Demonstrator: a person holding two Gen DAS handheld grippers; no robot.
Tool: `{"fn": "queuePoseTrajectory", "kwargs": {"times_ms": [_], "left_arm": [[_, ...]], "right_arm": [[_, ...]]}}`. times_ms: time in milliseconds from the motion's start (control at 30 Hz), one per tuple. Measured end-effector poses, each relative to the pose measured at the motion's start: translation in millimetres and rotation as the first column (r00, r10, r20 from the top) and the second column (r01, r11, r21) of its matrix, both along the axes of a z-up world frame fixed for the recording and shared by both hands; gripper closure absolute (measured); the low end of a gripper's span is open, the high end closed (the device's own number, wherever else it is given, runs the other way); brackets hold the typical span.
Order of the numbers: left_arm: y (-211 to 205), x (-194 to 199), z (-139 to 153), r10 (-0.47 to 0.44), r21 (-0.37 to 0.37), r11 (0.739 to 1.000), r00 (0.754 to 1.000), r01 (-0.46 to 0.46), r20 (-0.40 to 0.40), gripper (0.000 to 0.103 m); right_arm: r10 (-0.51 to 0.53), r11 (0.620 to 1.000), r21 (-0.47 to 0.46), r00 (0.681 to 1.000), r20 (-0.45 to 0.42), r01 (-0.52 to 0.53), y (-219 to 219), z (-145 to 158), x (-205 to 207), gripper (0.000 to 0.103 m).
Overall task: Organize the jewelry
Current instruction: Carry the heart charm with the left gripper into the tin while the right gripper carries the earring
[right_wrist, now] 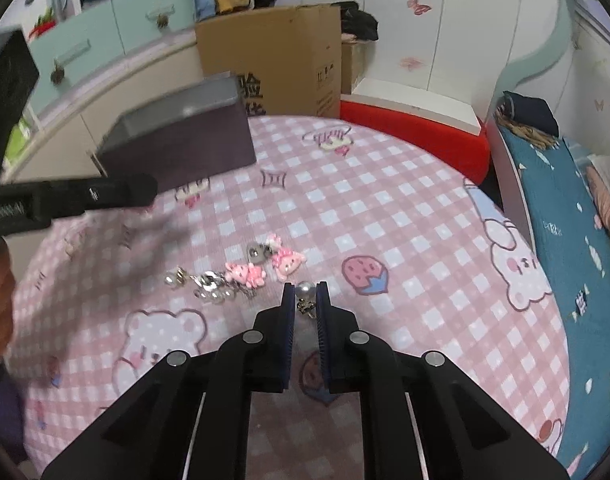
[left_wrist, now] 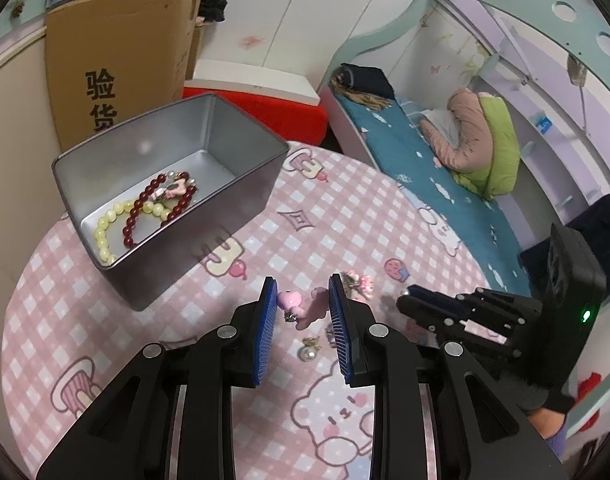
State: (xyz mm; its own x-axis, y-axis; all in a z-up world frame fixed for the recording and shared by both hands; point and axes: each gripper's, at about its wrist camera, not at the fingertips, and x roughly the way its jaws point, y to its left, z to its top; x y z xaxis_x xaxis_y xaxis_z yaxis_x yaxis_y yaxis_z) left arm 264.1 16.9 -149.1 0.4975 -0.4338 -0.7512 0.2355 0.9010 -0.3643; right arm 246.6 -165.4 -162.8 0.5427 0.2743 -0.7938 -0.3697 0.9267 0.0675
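Note:
In the left wrist view my left gripper is open around a pink charm earring on the pink checked cloth. A grey metal tin to the upper left holds a red bead bracelet, a yellow bead bracelet and a pink charm. A pearl earring lies between the fingers. In the right wrist view my right gripper has its jaws close around a pearl earring. Pink bear charms and pearl earrings lie to its left. The right gripper also shows in the left wrist view.
A cardboard box stands behind the tin. A red and white stool is past the table's far edge. A bed with a blue sheet runs along the right. The left gripper's body crosses the right wrist view at left.

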Motion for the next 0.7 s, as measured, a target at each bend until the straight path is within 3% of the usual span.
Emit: {"fn": "queuePoseTrajectory", "kwargs": {"times_ms": [200,467,700], "left_arm": [[8.7,-4.0,29.5,-0.015,-0.062,0.998,0.999,0.017,0.034,0.076],[39.8,16.7,70.0,0.035,0.003,0.999,0.996,-0.036,0.082,0.076],[67.2,50.1,69.3,0.087,0.071,0.993,0.995,-0.091,0.05,0.076]], "right_arm": [[-0.006,0.994,0.111,1.0,0.013,0.005,-1.7,37.1,5.7,0.093],[0.041,0.981,0.186,0.998,0.052,-0.05,39.9,81.3,36.0,0.093],[0.079,0.972,0.22,0.997,0.024,-0.082,89.4,89.5,73.4,0.093]]}}
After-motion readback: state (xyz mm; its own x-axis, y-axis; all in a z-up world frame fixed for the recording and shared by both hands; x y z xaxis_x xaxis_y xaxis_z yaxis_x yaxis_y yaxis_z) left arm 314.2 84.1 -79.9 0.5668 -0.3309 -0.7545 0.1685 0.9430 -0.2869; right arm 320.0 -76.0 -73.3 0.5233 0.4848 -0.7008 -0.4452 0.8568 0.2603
